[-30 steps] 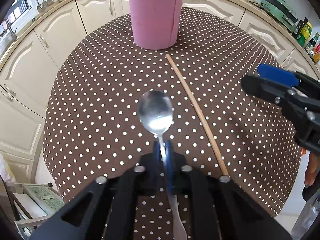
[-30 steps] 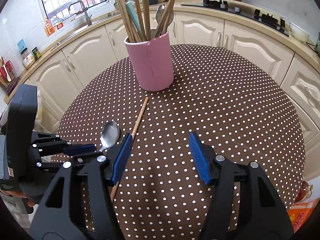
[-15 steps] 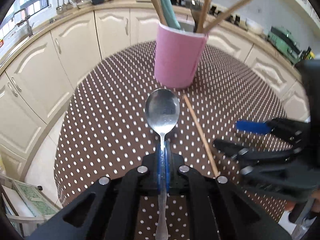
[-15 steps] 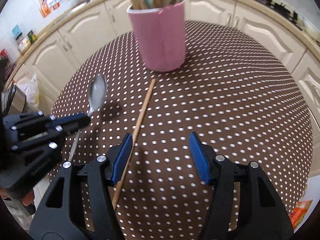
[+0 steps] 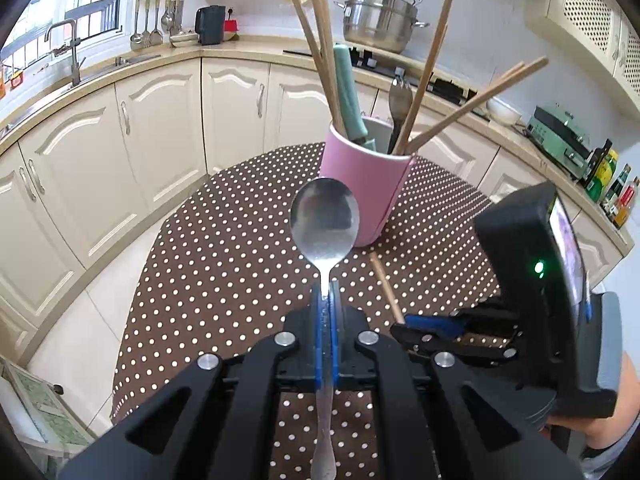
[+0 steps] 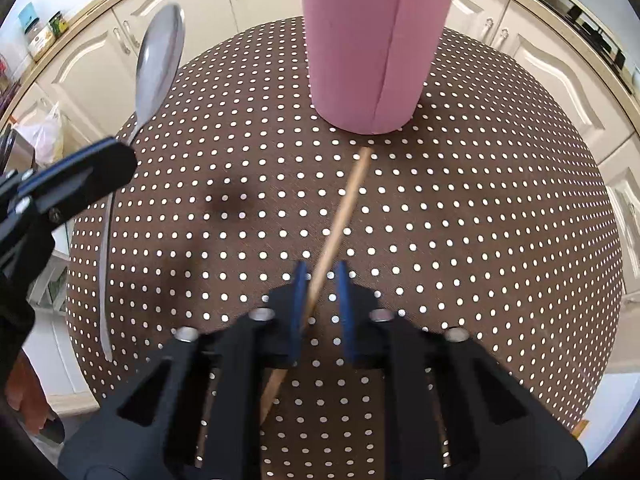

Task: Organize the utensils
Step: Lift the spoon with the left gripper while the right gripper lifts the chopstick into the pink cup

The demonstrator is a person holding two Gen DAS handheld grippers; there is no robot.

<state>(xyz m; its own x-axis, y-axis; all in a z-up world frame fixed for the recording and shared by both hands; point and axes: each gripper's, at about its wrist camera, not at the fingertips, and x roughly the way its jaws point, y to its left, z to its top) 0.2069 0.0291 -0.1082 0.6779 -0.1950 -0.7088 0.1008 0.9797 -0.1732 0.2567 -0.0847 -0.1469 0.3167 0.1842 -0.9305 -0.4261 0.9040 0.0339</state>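
Chopstick (image 6: pixel 340 220) lies between the closing right gripper (image 6: pixel 320 280) pads, not yet pinched.

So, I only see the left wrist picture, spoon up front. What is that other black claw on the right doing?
Observer: The right gripper straddles a wooden chopstick lying on the table; its jaws have just been closing, not yet pinching it.
Operator: Does the stick touch the pink cup?
Observer: No, its tip stops just short of the pink holder.
Operator: And my spoon?
Observer: The left gripper holds the spoon lifted clear of the table.
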